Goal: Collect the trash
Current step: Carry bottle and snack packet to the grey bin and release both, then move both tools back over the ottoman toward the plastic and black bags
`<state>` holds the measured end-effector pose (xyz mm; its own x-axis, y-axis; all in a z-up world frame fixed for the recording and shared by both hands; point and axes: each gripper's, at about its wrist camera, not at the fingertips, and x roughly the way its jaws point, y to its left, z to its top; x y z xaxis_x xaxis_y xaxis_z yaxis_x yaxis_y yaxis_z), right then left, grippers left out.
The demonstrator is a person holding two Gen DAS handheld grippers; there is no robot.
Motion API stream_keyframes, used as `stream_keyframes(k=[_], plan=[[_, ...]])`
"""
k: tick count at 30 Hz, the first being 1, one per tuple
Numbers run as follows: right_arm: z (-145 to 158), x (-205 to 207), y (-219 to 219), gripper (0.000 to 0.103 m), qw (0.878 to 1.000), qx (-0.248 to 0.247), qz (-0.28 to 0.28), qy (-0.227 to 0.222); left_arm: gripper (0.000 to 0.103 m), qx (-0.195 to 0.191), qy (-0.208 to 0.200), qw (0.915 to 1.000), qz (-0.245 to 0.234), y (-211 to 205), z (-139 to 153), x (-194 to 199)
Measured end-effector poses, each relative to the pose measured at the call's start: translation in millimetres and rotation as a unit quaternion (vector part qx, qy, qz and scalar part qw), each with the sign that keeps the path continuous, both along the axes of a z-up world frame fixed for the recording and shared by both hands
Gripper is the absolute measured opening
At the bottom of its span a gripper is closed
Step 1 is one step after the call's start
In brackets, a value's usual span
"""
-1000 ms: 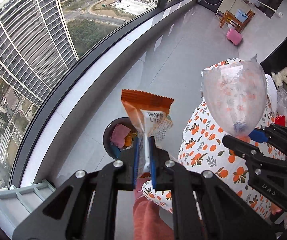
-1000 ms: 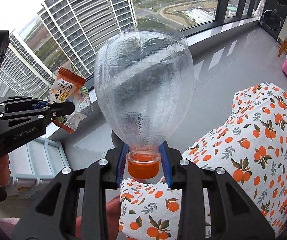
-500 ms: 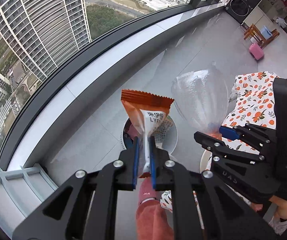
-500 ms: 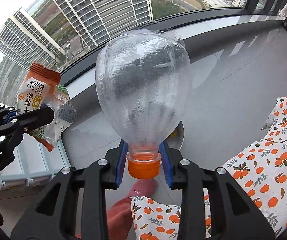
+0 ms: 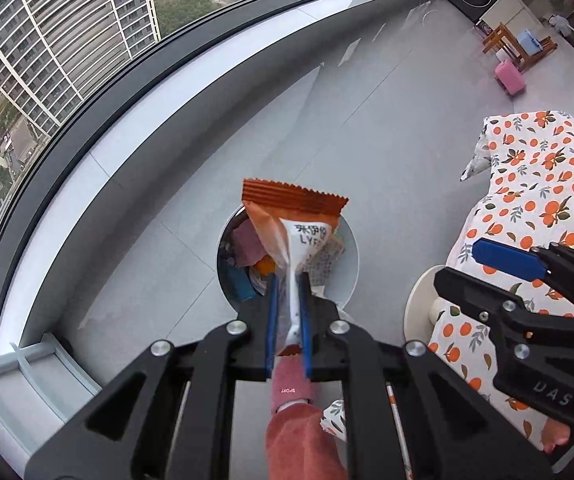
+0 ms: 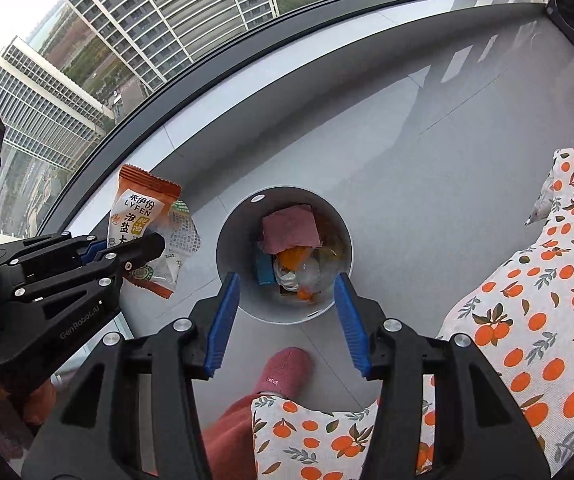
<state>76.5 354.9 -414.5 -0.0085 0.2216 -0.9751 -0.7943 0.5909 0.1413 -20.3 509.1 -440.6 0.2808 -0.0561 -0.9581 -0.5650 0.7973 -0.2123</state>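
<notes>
My left gripper (image 5: 287,280) is shut on an orange and white snack wrapper (image 5: 293,220) and holds it above the round white trash bin (image 5: 349,276) on the floor. It also shows in the right wrist view (image 6: 149,240) at the left, with the wrapper (image 6: 143,216) left of the bin. My right gripper (image 6: 285,288) is open and empty, straight above the bin (image 6: 243,212). The clear plastic bottle (image 6: 307,272) with an orange cap lies inside the bin on other trash. The right gripper shows in the left wrist view (image 5: 499,264) at the right.
A table with an orange-print cloth (image 6: 535,300) stands right of the bin. A curved window wall (image 5: 107,120) runs behind the bin. My foot in a red sock (image 6: 283,368) is just in front of the bin. A pale rack (image 5: 27,372) stands at the left.
My right gripper opened and the bottle dropped into the bin. Both grippers swung left and down, away from the table, until they were over the bin. The left gripper kept its hold on the wrapper.
</notes>
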Motion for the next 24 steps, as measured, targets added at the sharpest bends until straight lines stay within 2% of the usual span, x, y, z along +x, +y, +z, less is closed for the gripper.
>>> stream_keyframes(k=[9, 11, 12, 13, 15, 20, 24], plan=[[23.1, 7.3, -27.1, 0.051, 0.999, 0.018, -0.04, -0.003, 0.016, -0.001, 0.032, 0.9991, -0.029, -16.3, -31.7, 38.4], [25.2, 14.2, -36.0, 0.051, 0.999, 0.021, -0.05, -0.002, 0.024, 0.002, 0.035, 0.9988, -0.034, -21.2, -31.6, 42.5], [27.1, 15.5, -38.6, 0.051, 0.998, 0.022, -0.055, -0.003, 0.034, 0.003, 0.033, 0.9988, -0.036, -24.2, -30.0, 43.7], [29.6, 20.8, -41.9, 0.051, 0.998, 0.023, -0.059, -0.004, 0.049, 0.007, 0.032, 0.9988, -0.038, -26.6, -27.7, 44.4], [34.5, 26.3, -48.4, 0.051, 0.997, 0.026, -0.068, -0.005, 0.061, 0.019, 0.029, 0.9987, -0.039, -32.6, -22.8, 46.8], [50.3, 34.2, -64.6, 0.051, 0.995, 0.041, -0.091, -0.012, 0.062, 0.027, 0.033, 0.9979, -0.048, -43.7, -7.3, 52.2], [72.2, 41.5, -87.4, 0.051, 0.992, 0.056, -0.113, -0.024, 0.062, 0.04, 0.024, 0.9968, -0.065, -58.8, 20.7, 60.3]])
